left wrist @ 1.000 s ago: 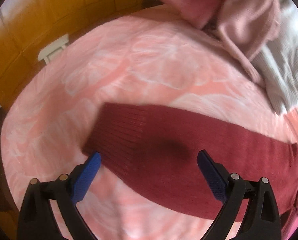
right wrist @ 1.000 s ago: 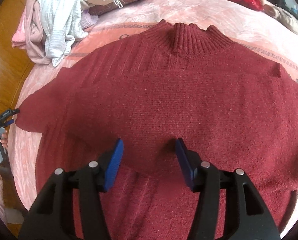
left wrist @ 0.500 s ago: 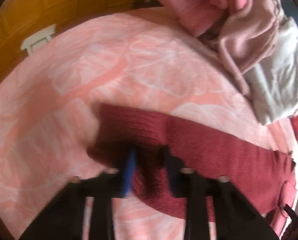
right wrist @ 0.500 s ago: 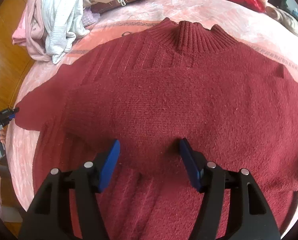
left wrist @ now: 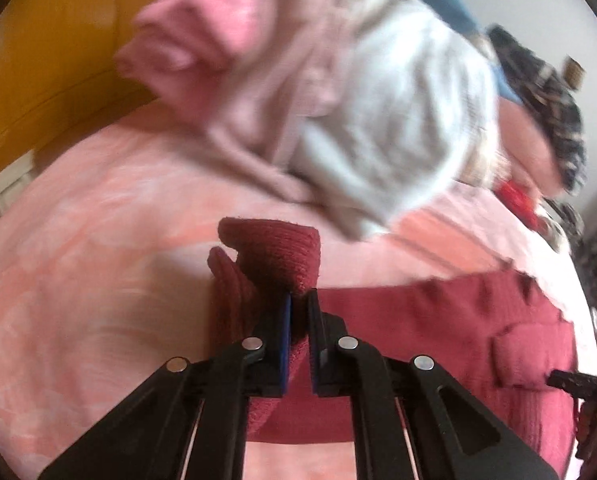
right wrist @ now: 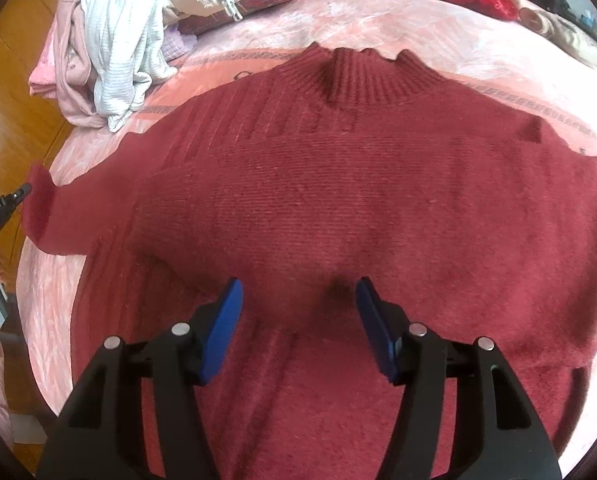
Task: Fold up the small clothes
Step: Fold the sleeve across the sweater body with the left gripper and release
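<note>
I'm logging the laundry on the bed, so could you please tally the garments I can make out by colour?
Dark red: 1, the sweater, its sleeve cuff pinched in the left gripper.
Pink: 1, the pink garment in the pile.
White: 1, the white ribbed top on the pile.
Total: 3; the pile may hide more.

Clothes pile motion-blurred, red sweater hem cut off below, left gripper mostly out of frame

Both wrist views look steeply down, close over the bed, sharing the red sweater.
</note>
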Demonstrator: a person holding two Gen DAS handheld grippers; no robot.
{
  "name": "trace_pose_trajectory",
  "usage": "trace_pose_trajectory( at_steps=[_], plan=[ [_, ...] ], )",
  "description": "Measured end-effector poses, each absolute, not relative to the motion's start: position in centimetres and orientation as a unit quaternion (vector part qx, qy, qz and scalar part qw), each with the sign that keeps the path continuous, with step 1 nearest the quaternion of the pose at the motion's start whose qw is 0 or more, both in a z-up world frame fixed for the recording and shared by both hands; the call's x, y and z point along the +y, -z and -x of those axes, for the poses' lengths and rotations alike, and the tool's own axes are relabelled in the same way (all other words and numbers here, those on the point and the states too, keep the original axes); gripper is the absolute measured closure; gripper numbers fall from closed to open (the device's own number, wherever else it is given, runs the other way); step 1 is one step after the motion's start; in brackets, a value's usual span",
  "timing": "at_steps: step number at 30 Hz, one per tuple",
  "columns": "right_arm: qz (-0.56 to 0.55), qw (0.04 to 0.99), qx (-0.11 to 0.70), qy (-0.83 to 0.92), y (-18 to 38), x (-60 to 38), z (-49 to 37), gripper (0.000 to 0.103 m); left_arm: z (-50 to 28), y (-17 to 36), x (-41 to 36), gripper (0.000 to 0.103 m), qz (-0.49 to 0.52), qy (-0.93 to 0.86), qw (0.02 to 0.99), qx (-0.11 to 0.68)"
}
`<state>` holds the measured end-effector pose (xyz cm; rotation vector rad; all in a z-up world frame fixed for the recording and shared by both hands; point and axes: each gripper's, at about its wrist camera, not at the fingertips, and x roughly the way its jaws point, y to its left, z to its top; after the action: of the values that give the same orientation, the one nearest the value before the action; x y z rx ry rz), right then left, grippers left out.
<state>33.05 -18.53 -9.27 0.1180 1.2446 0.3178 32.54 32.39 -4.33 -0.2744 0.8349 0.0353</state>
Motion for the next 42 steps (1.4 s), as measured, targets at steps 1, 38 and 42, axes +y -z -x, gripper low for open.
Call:
trace_pose_trajectory(
  at_steps=[1, 38, 42],
  plan=[
    [-0.057, 0.800, 0.579, -0.146, 9.1, -19.1, -32.9, 0.044, -32.7, 4.0, 30.3, 0.096, 0.126, -0.004, 0.907, 0.401],
    [-0.106, 0.793, 0.587, -0.126, 9.0, -28.8, -30.1, 0.043, -33.6, 6.0, 1.4, 0.052, 0.105, 0.207, 0.854, 0.466],
    [-0.118, 0.786, 0.587, -0.151, 8.4, -26.3, -30.6, 0.043, -34.5, 5.5, 6.2, 0.053, 0.093, 0.132, 0.875, 0.456]
  ],
)
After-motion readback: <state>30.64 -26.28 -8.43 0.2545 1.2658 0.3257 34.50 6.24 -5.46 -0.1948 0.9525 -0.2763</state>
